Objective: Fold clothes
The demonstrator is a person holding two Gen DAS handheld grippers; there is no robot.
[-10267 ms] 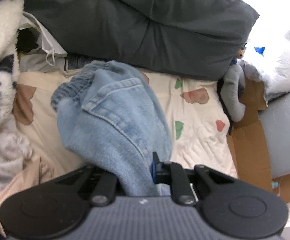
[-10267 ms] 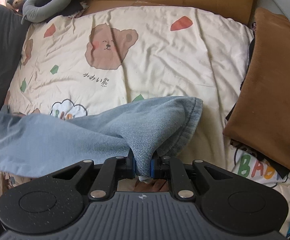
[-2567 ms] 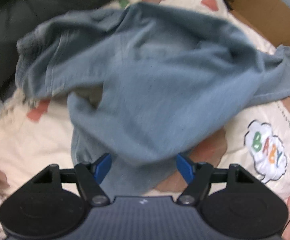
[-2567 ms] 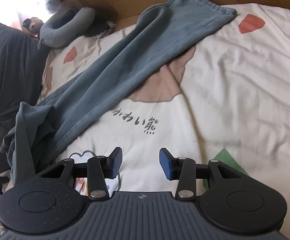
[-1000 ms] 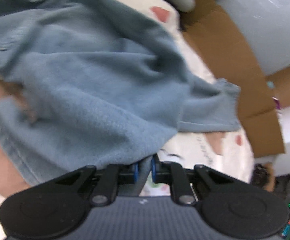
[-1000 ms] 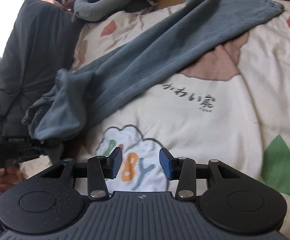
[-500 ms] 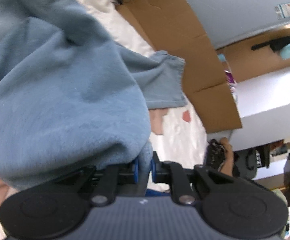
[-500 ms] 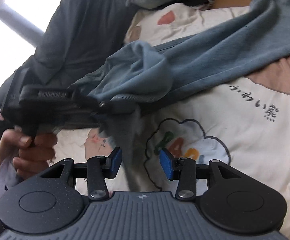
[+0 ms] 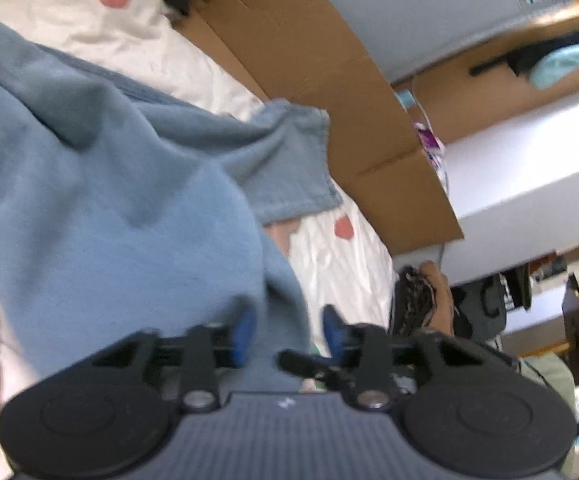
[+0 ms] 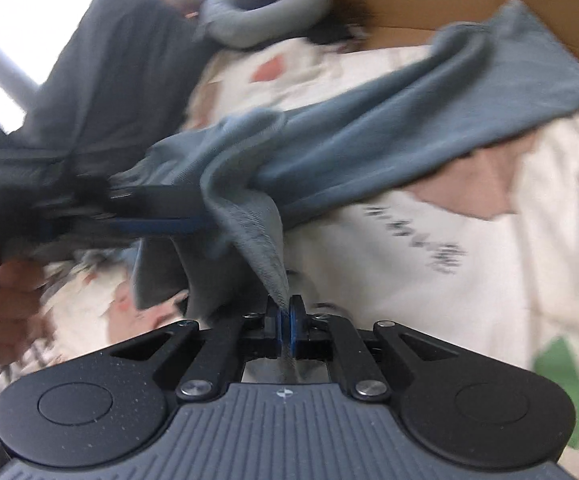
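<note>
Between right tool [image 10: 286, 322] pads, jeans [image 10: 369, 152] edge pinched tight; left tool [image 9: 289, 332] opening, jeans between its pads.

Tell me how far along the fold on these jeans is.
Early. Done: the jeans lie stretched across the bed sheet. In hand: the right tongs are shut on an edge of the cloth, while the left tongs are opening around it. Left: no neat fold shows yet; the legs remain spread out.

A home bedroom: a bed [image 10: 489, 280] under a cartoon-print quilt, a dark pillow [image 10: 121, 64], cardboard boxes [image 9: 329, 92] and cluttered shelves beside it.
</note>
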